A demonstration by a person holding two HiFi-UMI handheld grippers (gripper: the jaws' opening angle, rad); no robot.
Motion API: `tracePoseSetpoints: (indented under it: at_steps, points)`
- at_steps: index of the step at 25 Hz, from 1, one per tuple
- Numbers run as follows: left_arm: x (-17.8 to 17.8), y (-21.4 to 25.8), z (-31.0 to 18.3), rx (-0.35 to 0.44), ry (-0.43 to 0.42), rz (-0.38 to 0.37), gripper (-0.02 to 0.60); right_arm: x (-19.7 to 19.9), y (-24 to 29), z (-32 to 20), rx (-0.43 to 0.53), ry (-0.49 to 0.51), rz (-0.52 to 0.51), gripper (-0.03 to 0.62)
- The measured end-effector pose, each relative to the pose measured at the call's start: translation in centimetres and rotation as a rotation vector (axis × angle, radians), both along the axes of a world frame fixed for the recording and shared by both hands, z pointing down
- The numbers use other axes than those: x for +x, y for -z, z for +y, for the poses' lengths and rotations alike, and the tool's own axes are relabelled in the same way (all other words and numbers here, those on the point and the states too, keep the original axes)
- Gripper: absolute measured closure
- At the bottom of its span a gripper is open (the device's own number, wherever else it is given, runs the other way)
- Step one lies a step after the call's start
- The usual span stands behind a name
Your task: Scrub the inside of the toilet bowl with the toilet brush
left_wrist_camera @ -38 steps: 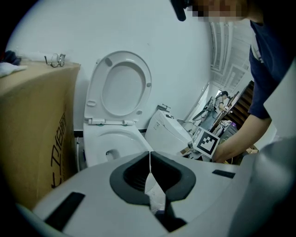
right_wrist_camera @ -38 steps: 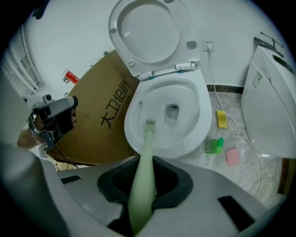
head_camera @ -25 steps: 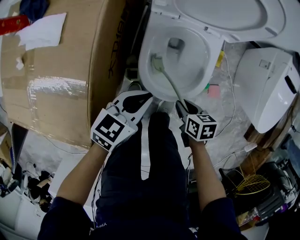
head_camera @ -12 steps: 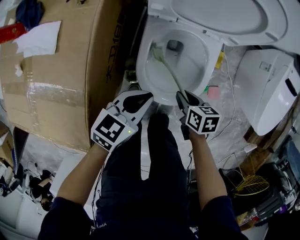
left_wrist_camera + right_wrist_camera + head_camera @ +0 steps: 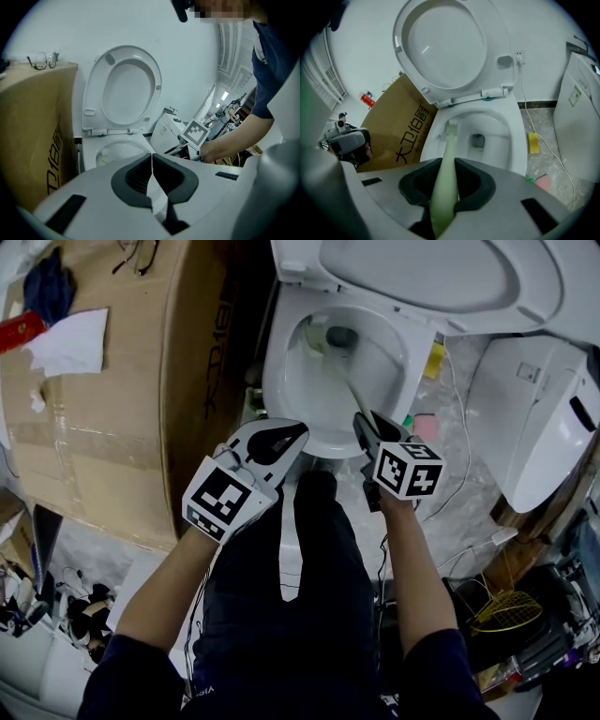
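The white toilet bowl [image 5: 281, 381] lies ahead with its seat and lid [image 5: 422, 277] raised. My right gripper [image 5: 367, 424] hovers over the bowl's near rim, shut on the pale green toilet brush [image 5: 355, 397]. In the right gripper view the brush handle [image 5: 444, 183] runs from between the jaws down into the bowl [image 5: 513, 140]. Its bristle head [image 5: 452, 126] sits on the inner left wall, near the drain hole [image 5: 477, 139]. My left gripper [image 5: 298, 432] hangs just left of the bowl's front, shut with nothing in it [image 5: 151, 165].
A big cardboard box [image 5: 112, 390] stands close on the toilet's left, with glasses [image 5: 42, 60] on top. A second white unit [image 5: 534, 418] stands at the right. A yellow sponge [image 5: 433, 360], a pink pad [image 5: 427, 426] and cables lie on the floor between.
The brush head has slid from the bowl's left side toward the back, near the drain. The right gripper has pushed forward slightly. The left gripper stays shut beside the bowl.
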State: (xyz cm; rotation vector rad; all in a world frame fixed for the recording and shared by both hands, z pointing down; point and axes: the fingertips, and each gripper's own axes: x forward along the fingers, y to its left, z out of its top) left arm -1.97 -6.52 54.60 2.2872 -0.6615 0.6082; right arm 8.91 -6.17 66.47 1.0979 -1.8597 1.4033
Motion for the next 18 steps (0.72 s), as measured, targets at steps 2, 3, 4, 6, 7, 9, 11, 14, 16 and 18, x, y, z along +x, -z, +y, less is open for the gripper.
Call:
tracePoseSetpoints:
  at_steps: [2, 3, 4, 6, 7, 9, 11, 14, 16, 18]
  points:
    - [0.6, 0.0, -0.2, -0.001, -0.009, 0.000, 0.546, 0.6, 0.0, -0.4, 0.004, -0.008, 0.000, 0.513]
    - [0.9, 0.0, -0.3, -0.002, -0.014, 0.000, 0.546, 1.0, 0.0, -0.6, 0.005, -0.014, 0.000, 0.512]
    - [1.1, 0.0, -0.5, -0.002, -0.019, -0.001, 0.546, 1.3, 0.0, -0.8, 0.005, -0.021, 0.000, 0.511]
    - [1.7, 0.0, -0.7, -0.001, -0.029, -0.002, 0.546, 1.9, 0.0, -1.1, 0.004, -0.037, -0.002, 0.513]
    - [2.1, 0.1, -0.8, 0.000, -0.033, -0.002, 0.546, 2.4, 0.0, -1.1, 0.004, -0.045, -0.001, 0.511]
    - [2.7, 0.2, -1.0, 0.002, -0.044, 0.000, 0.546, 3.3, 0.0, -1.1, 0.003, -0.065, 0.002, 0.511]
    - [3.3, 0.3, -1.1, 0.005, -0.055, 0.001, 0.546, 4.5, 0.0, -1.0, 0.000, -0.092, 0.006, 0.513]
    - [3.9, 0.4, -1.2, 0.007, -0.068, 0.001, 0.546, 6.3, -0.1, -0.9, -0.005, -0.130, 0.016, 0.512]
    - [4.3, 0.5, -1.3, 0.009, -0.075, 0.000, 0.546, 7.4, -0.1, -0.8, -0.006, -0.144, 0.025, 0.513]
    - [4.8, 0.6, -1.2, 0.010, -0.084, 0.001, 0.546, 8.4, 0.0, -0.5, -0.006, -0.150, 0.040, 0.513]
